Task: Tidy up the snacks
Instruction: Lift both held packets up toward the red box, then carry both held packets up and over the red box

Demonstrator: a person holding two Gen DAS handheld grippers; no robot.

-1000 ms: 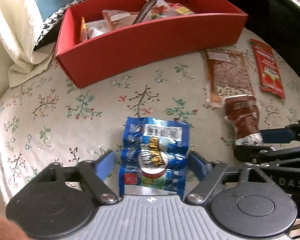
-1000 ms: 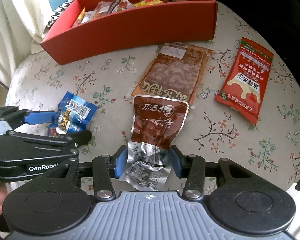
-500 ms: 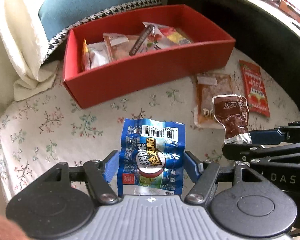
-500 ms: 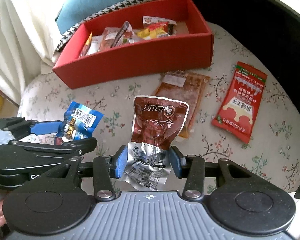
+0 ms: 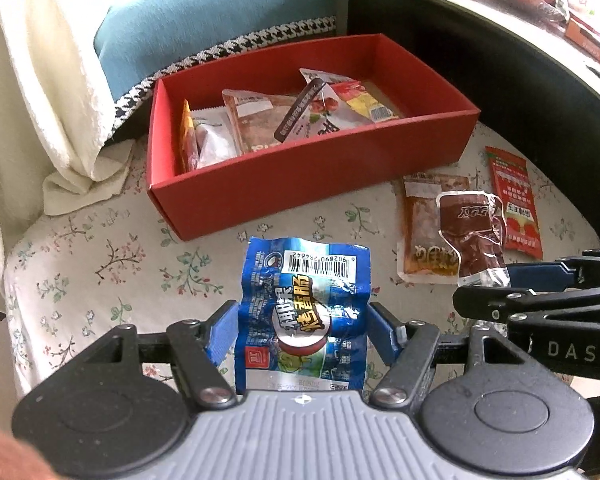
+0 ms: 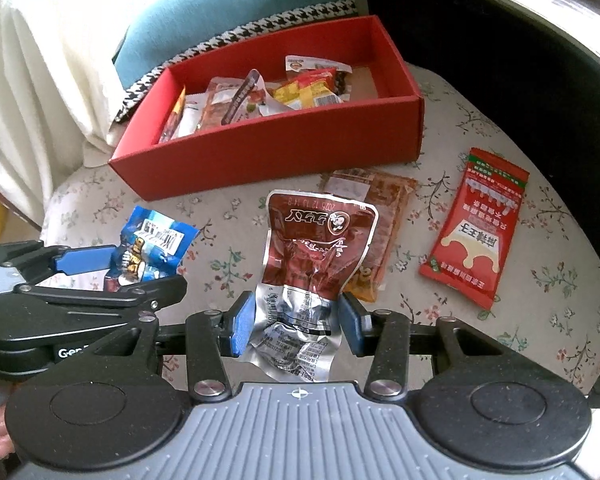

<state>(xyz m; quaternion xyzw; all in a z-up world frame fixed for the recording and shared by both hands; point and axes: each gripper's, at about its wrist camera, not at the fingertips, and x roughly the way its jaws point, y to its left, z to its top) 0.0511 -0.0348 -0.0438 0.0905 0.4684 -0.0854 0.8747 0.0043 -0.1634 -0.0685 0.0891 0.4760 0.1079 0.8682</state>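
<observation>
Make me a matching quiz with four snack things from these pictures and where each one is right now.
Things:
1. blue packet
2. brown pouch
3. red sachet
4. red box

Places:
A. flat on the flowered cloth
B. in the left gripper
C. holding several snacks already
D. in the right gripper

Pairs: 1-B, 2-D, 3-A, 4-C

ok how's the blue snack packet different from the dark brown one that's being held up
The blue packet is bright blue with a barcode panel at its top edge; the brown packet is dark maroon with a crinkled silver lower end.
The blue packet sits in the left tool; the brown packet sits in the right tool.
The blue packet looks squarer, the brown packet longer and narrower.
Both are gripped at their lower end, standing up off the floral cloth.
</observation>
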